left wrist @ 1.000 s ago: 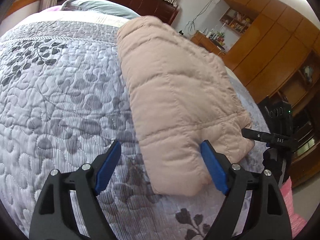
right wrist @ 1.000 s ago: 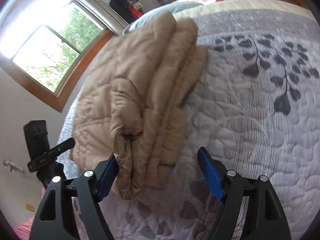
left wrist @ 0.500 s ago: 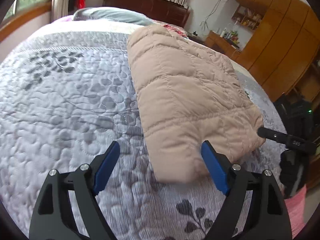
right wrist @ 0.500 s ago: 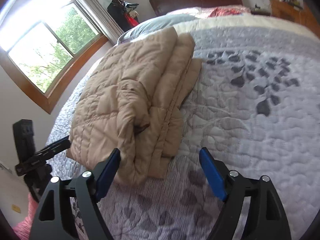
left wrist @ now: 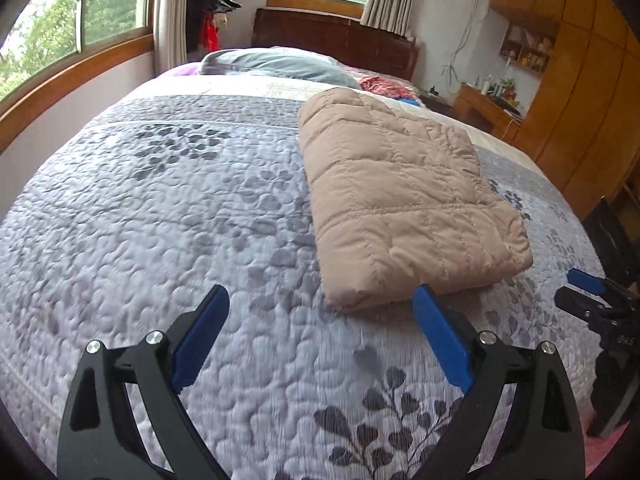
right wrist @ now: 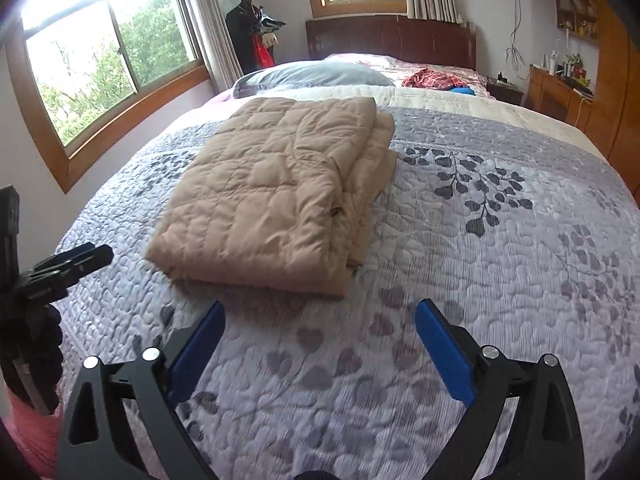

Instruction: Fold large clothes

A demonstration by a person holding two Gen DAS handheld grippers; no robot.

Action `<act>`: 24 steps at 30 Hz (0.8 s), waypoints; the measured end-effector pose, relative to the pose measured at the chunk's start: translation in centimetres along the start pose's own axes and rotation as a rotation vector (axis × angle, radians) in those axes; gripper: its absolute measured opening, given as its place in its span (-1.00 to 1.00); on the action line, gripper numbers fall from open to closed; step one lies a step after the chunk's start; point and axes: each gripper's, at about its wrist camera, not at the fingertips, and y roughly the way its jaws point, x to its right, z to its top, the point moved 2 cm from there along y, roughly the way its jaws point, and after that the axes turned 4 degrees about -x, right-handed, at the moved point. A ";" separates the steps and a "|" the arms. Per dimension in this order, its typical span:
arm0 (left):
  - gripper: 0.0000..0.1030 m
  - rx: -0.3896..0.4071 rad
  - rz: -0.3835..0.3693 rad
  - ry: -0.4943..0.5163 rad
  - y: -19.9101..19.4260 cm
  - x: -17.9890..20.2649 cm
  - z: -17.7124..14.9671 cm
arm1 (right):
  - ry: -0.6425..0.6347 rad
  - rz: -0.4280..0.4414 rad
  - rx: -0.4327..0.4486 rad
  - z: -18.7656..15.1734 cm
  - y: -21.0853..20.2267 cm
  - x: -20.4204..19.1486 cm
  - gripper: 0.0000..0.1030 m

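Quilted beige coat [left wrist: 404,204] found folded into a compact oblong, lying flat on the bed [left wrist: 160,220] toward the middle, well short of the pillow [left wrist: 280,65]. Fold judged essentially complete: top panel smooth, stitched in puffy squares, near edge rounded; stacked layers stepping out unevenly along one long side in the right wrist view [right wrist: 276,196] (a small dark gap there, nature unclear). Possibly a tidy of that edge left, otherwise nothing outstanding. Fabric soft, padded, matte, likely springy and inclined to loosen. Left tongs [left wrist: 320,334] spread wide, having just been opening, nothing between the blue pads, clear of the coat's near end. Right tongs [right wrist: 320,344] likewise wide apart, just been opening, empty, over bare bedspread short of the coat. Bedspread grey-lilac, pebble-quilted, printed with dark leaf sprays. Beyond: dark wooden headboard [right wrist: 392,42], curtained windows [right wrist: 116,64], orange wooden wardrobe [left wrist: 584,92].
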 end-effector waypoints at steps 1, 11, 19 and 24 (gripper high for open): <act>0.80 0.006 0.014 0.009 -0.6 0.1 -0.3 | -0.001 0.000 -0.001 -0.1 -0.1 -0.1 0.88; 0.85 0.034 0.079 0.067 -4.9 1.7 -3.2 | -0.022 -0.008 0.028 -2.2 -3.5 -2.2 0.92; 0.86 0.068 0.103 0.077 -7.4 2.5 -5.0 | -0.021 -0.005 0.047 -3.8 -5.3 -3.4 0.92; 0.86 0.073 0.106 0.071 -8.2 2.6 -5.8 | -0.032 -0.013 0.048 -4.6 -5.9 -4.0 0.92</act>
